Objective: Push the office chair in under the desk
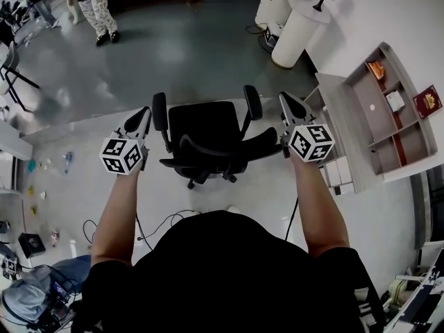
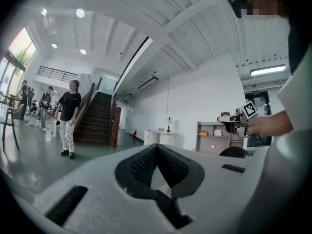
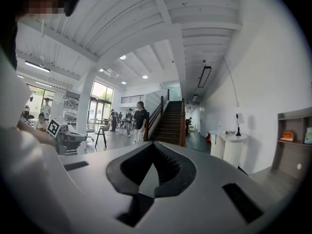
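Note:
The black office chair (image 1: 206, 132) stands on the pale floor right in front of me, backrest toward me and seat facing away. My left gripper (image 1: 143, 118) hovers beside its left armrest (image 1: 159, 111). Beside the right armrest (image 1: 252, 102), my right gripper (image 1: 287, 104) hovers level with the left one. Both point forward, are shut and hold nothing, and neither touches the chair. In the left gripper view the shut jaws (image 2: 156, 148) meet at a point, with the right gripper (image 2: 233, 123) and the chair's top (image 2: 233, 151) off to the right. The right gripper view shows its shut jaws (image 3: 154, 147) and the left gripper (image 3: 66, 139).
A grey open shelf unit (image 1: 388, 109) stands to the right, against a white wall. Two round white pedestals (image 1: 293, 35) stand ahead on the right. A person (image 1: 97, 9) stands far off on the dark floor. Cables (image 1: 166, 220) lie near my feet. A chair (image 1: 10, 68) stands at far left.

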`<state>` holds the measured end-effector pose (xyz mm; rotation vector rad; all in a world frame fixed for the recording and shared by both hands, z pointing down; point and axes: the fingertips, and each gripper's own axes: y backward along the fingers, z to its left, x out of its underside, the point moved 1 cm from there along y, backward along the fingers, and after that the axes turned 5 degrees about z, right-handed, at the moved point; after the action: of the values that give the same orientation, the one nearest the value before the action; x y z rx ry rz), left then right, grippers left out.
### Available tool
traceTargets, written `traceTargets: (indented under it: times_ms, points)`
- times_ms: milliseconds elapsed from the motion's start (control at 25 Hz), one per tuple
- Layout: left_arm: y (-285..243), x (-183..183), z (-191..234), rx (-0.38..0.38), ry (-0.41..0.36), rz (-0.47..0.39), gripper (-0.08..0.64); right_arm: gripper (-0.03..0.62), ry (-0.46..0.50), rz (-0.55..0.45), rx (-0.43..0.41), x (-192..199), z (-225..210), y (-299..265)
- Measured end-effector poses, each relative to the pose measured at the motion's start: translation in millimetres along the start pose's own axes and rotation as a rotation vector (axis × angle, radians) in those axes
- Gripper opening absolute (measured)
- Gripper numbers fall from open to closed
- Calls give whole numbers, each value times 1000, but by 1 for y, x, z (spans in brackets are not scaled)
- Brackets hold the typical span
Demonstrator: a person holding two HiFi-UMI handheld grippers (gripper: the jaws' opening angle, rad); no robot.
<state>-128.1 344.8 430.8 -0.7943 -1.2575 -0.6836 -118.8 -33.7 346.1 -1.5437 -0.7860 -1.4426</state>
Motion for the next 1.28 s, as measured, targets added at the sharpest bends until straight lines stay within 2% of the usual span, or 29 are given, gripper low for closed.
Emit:
traceTargets:
  times_ms: [280,480,560,760,880,960,1120,1160,1240,1280]
  points:
    - [1,-8,-13,-28,-21,14,17,8,12,-11,-37,-4,-19,2]
    - [-2,5,-25,-13,-200,156,17,9,97,39,-95,1,-36,6]
    - [-2,16,-28,5,-225,221,17,9,117,79,-125,11,-41,7]
    - [-5,44,-46,119,-290,385,18,11,173,203,-218,44,-47,5]
    - [-2,57,-60,195,-347,444,20,17,160,315,-293,73,-51,7]
    - [0,68,-69,248,-376,477,20,48,151,383,-323,93,-57,9]
    - [5,94,-82,341,-392,546,27,60,179,480,-362,127,-67,15]
    - [6,104,-85,367,-392,577,51,84,180,513,-391,137,-65,17]
    - [10,129,-95,426,-409,659,154,138,175,597,-462,160,-57,25]
    - [12,142,-100,455,-431,701,169,143,182,638,-493,172,-53,30]
